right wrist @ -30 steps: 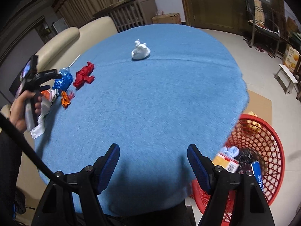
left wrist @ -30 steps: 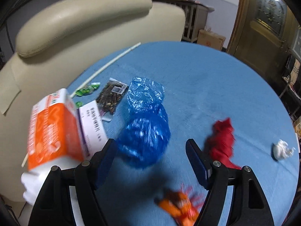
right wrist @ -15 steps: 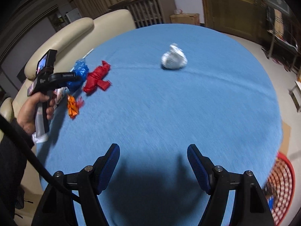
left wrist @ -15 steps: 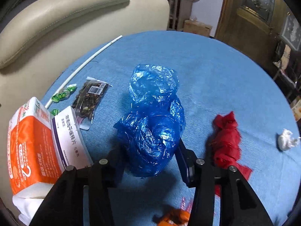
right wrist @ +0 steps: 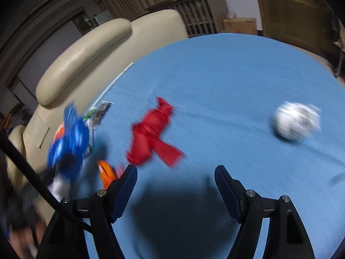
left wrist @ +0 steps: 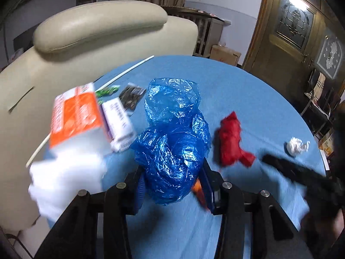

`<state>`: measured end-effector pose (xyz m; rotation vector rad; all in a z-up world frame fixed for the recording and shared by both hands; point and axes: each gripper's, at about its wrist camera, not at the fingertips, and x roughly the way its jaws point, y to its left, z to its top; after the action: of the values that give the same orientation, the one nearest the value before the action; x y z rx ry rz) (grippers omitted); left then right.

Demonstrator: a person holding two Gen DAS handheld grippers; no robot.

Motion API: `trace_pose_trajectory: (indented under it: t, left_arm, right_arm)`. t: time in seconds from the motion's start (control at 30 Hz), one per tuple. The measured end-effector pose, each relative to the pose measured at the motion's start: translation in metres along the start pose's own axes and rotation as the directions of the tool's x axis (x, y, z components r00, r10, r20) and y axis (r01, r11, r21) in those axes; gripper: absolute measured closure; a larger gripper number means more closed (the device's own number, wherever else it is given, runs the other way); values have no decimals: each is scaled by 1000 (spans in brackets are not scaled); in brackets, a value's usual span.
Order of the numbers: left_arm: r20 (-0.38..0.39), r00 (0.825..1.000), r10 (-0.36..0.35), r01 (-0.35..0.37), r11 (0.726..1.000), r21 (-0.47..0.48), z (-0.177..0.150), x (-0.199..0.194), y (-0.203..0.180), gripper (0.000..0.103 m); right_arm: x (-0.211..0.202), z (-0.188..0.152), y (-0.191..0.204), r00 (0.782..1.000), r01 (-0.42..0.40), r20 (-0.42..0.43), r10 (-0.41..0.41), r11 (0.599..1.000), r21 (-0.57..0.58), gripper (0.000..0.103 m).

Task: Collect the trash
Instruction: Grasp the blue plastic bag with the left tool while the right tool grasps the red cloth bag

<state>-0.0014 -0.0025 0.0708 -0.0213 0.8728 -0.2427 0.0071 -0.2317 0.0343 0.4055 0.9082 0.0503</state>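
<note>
Clamping blue plastic bag [left wrist: 172, 151], left tool [left wrist: 172, 185]; right tool [right wrist: 175, 185] agape; orange carton [left wrist: 75, 116] print blurred, unreadable.

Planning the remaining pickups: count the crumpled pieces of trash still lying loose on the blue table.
3: a red wad mid-table, a white paper ball far right, an orange scrap near the left gripper, which holds the blue bag. More may be hidden.

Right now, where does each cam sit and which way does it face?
Left wrist: on the left gripper, facing the sofa; jaws shut on the blue plastic bag; right gripper at right edge.
Right wrist: on the right gripper, jaws open over the blue table; left hand blurred at left.
Shared: bag, red wrapper, white paper ball.
</note>
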Motion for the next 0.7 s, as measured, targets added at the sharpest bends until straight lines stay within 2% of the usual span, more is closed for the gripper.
trace_pose_trajectory:
  t: [0.2,0.27,0.33,0.37,0.4,0.53,0.7]
  left_arm:
    - [-17,1000,17,-17,1000,-21,-23,-11,10,56]
    - [-25,1000,18,-18,999,-26,-27,-11,11,56]
    - [-24,1000,12,-13,999,-30,-29,-13,10,56]
    - [-21,1000,7,-7,999,-31,-29,-15,9,56]
    - [-16,1000,2,-3,1000,-31,-29,-17,9,56]
    - [0,1000,-26,26,1000,-11,-33,-26,-5,56]
    - [4,997,-80,80,997,23,-46,-40,-30,56]
  right_arm:
    - [62,30,34,998,16,-63,-17,999,-31,26]
    - [74,33,43,996,43,-76,-47,998,-55,26]
    - [84,34,49,992,62,-106,-71,994,-90,34]
    - [84,34,52,990,91,-95,-103,989,-120,53]
    - [83,34,51,989,83,-111,-97,989,-124,66]
    - [53,32,34,993,88,-66,-95,990,-106,66]
    - [-3,7,1,994,104,-19,-106,993,-61,66]
